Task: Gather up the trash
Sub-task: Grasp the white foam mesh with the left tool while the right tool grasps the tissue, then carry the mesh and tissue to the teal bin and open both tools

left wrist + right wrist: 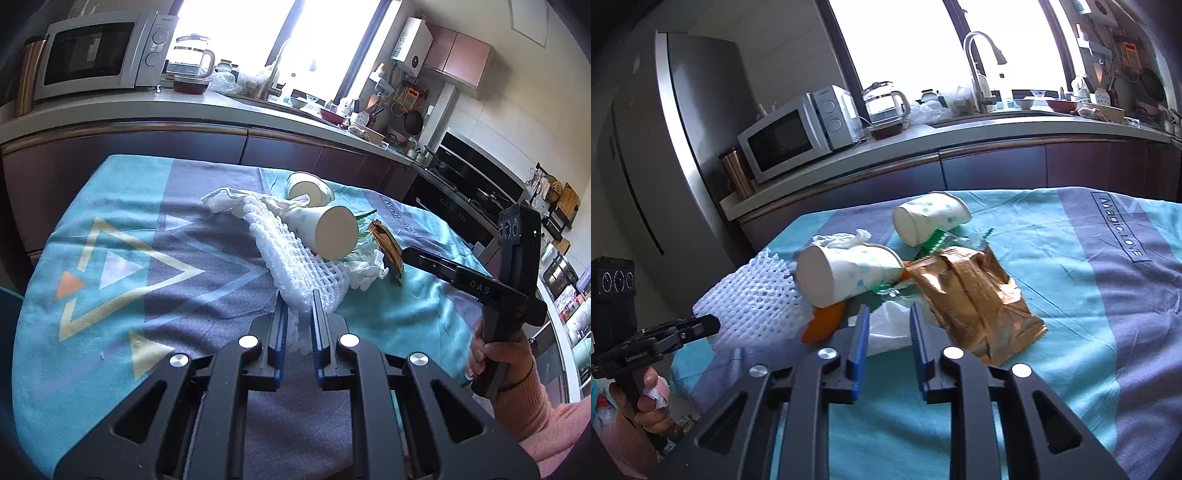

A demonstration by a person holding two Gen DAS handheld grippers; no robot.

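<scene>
the white foam net (295, 254) is lying on the cloth-covered counter (110, 221), its long axis running straight away from the left tool (300, 314), which is clenching its near end; the right tool (886, 325) is gaping, released, over the white tissue (888, 326).

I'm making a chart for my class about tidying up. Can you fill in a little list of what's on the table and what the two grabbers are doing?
place: table with a blue cloth in a kitchen
trash: two paper cups on their sides, white foam net, brown wrapper, white tissue, orange scrap
left gripper: closed on the foam net
right gripper: open, tissue between its fingers
</scene>
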